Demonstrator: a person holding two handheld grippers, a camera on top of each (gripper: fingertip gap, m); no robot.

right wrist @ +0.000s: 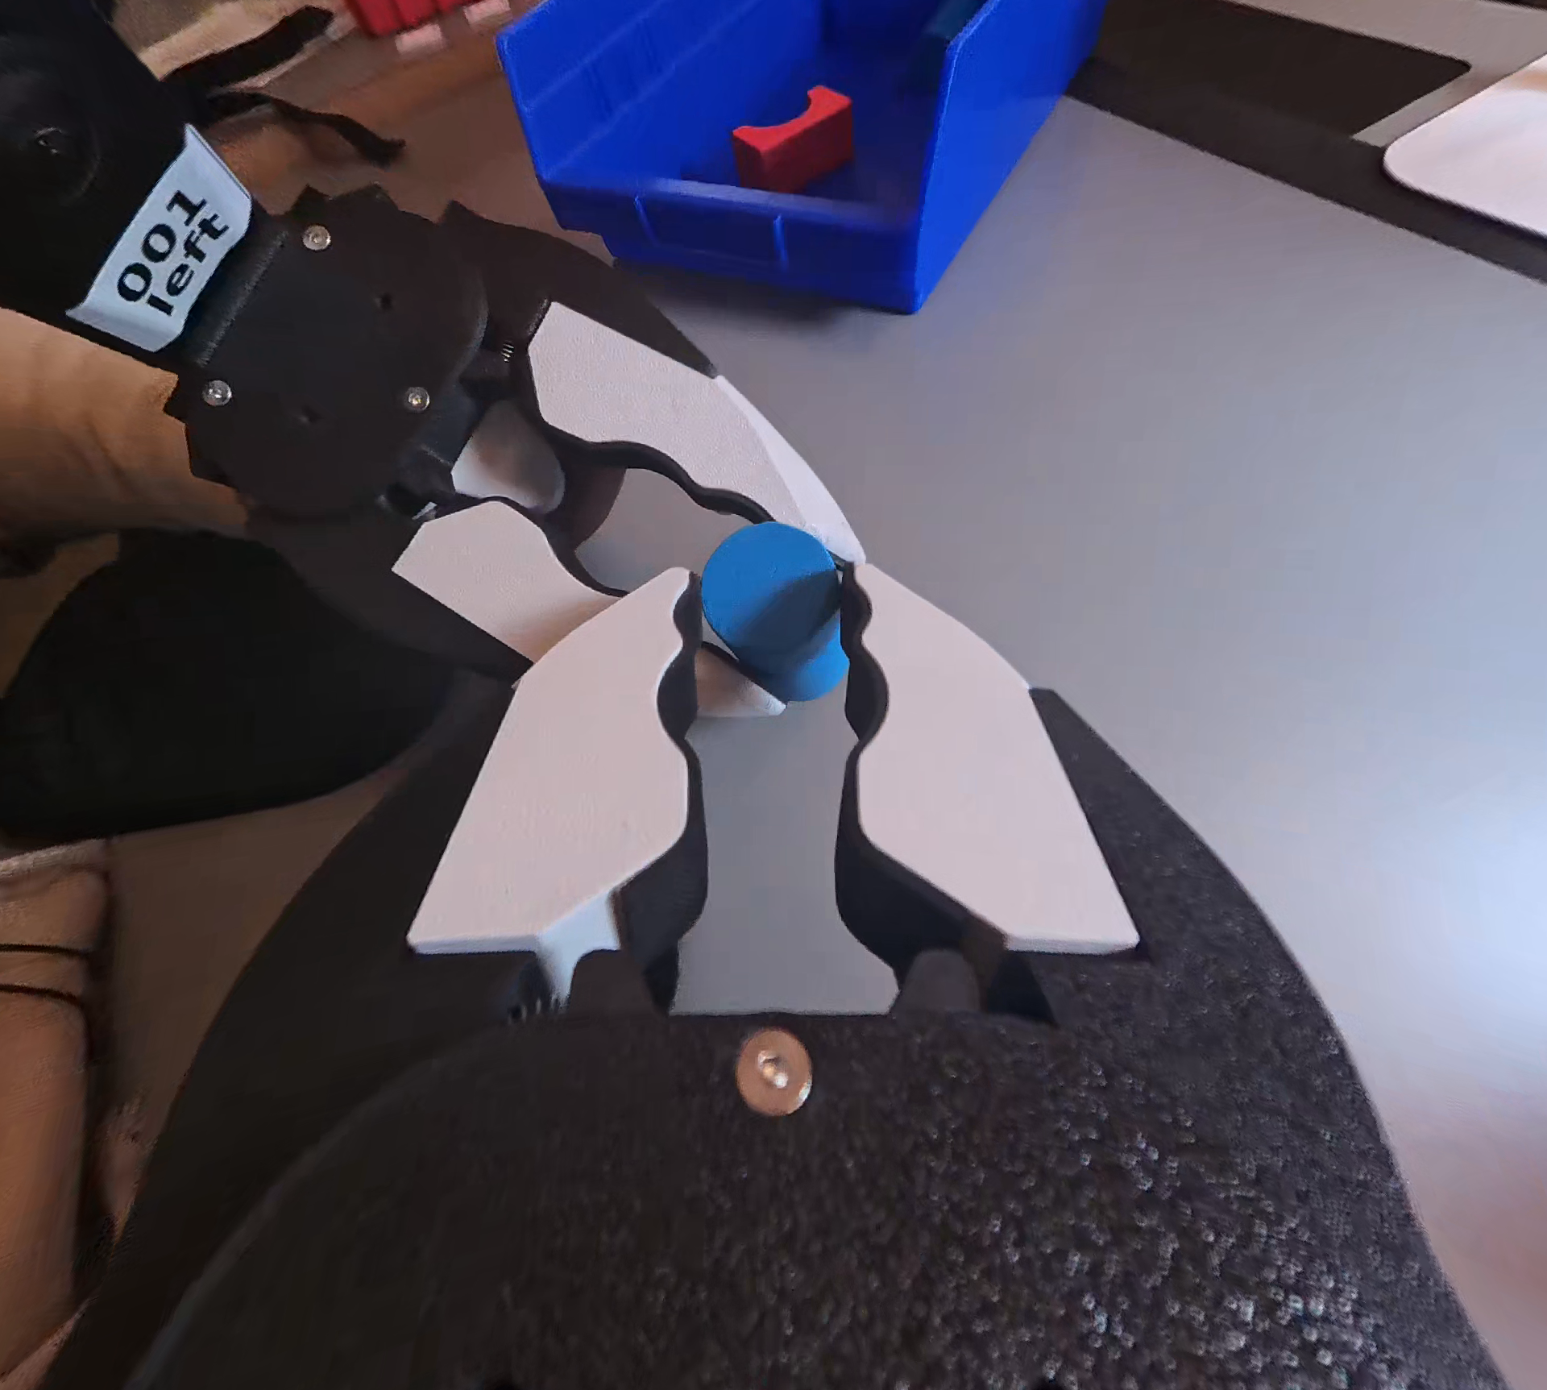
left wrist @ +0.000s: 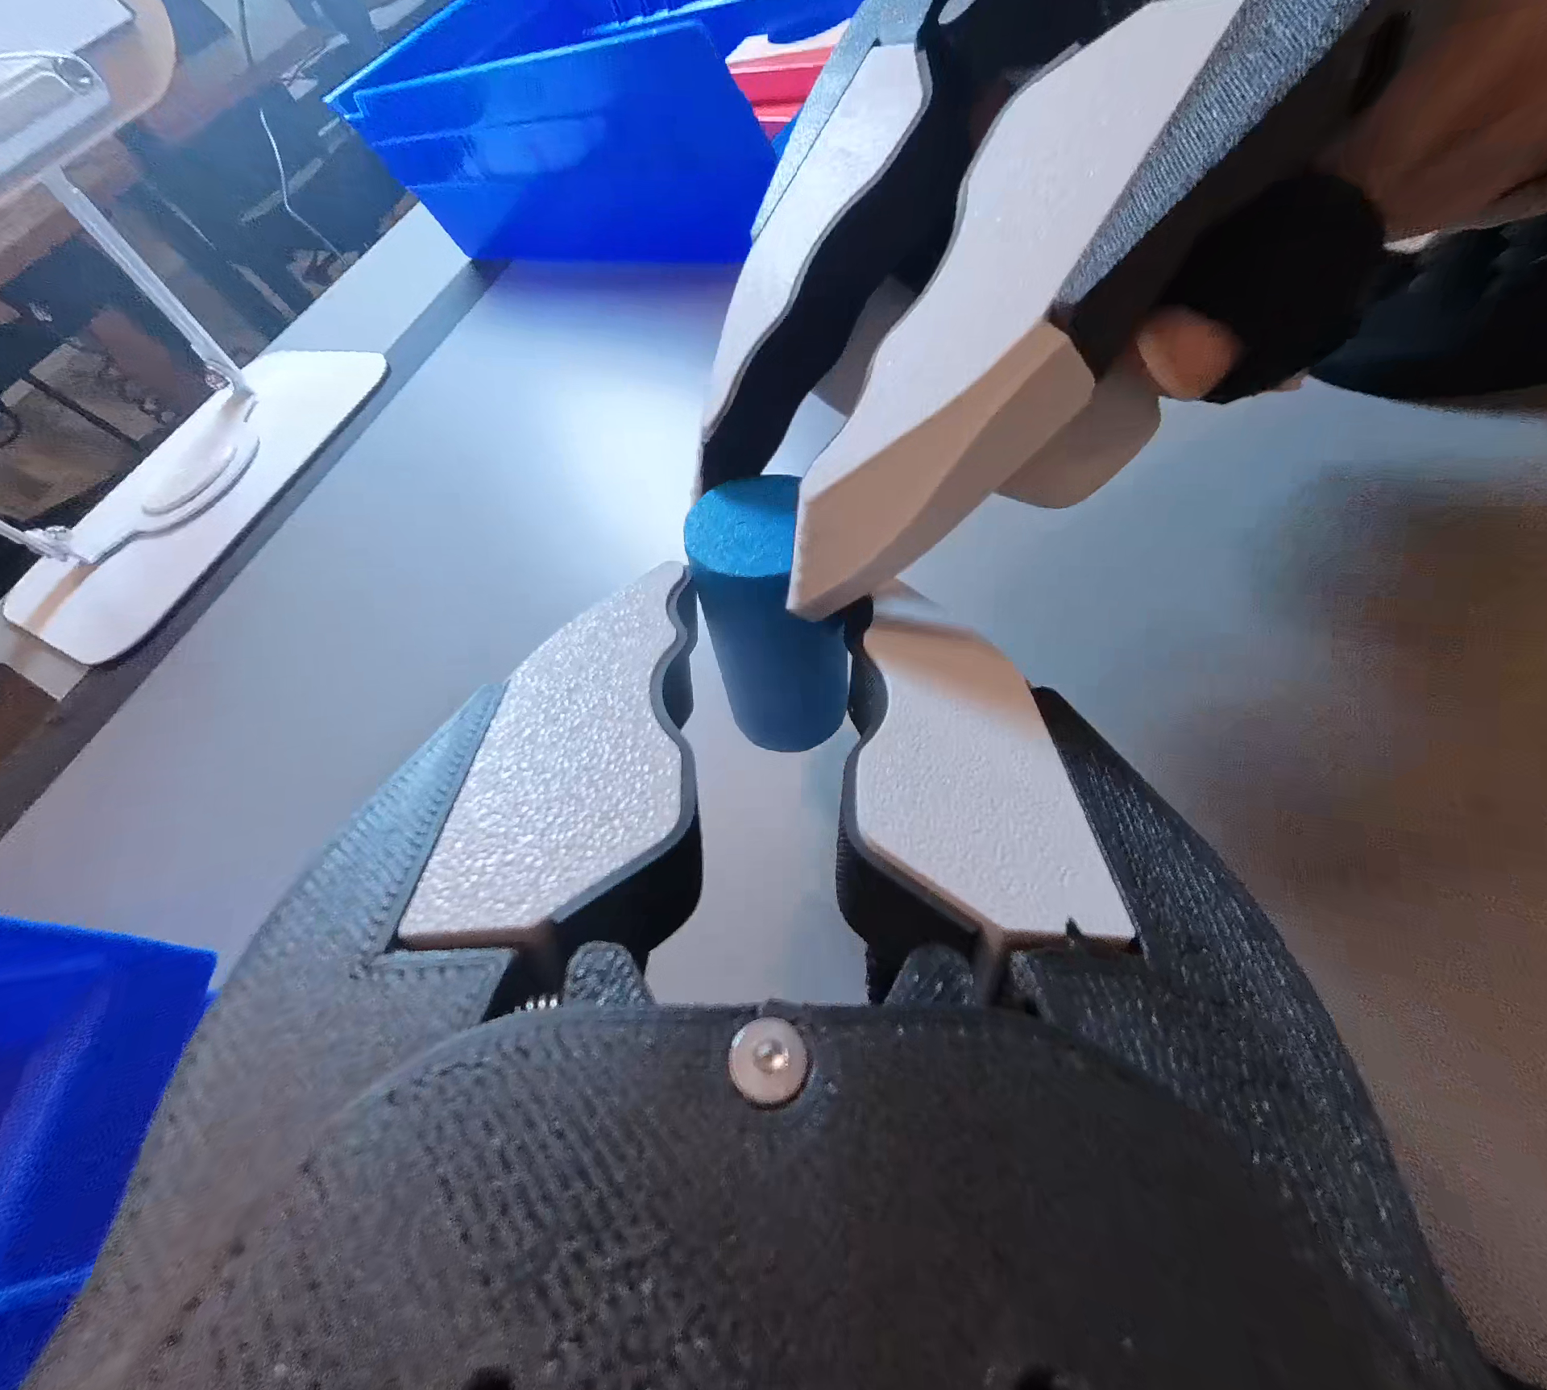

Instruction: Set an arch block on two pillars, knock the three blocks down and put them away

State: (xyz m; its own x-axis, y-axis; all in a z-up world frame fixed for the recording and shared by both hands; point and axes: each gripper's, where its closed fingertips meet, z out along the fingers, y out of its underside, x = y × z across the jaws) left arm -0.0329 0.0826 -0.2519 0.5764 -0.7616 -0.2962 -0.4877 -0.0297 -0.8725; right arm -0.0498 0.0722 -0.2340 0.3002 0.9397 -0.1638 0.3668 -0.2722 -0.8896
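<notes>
Blue pillar [left wrist: 766, 630] | clamped by left gripper [left wrist: 768, 626] and right gripper [right wrist: 766, 617] | red arch block [right wrist: 794, 137] in blue bin [right wrist: 720, 236]

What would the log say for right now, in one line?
stage: putting away | left gripper and right gripper: both on blue pillar | red arch: in blue bin

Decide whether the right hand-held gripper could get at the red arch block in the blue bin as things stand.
Probably not yet: the right hand-held gripper is closed around the blue cylinder. The red arch block lies uncovered in the open-topped blue bin.
</notes>
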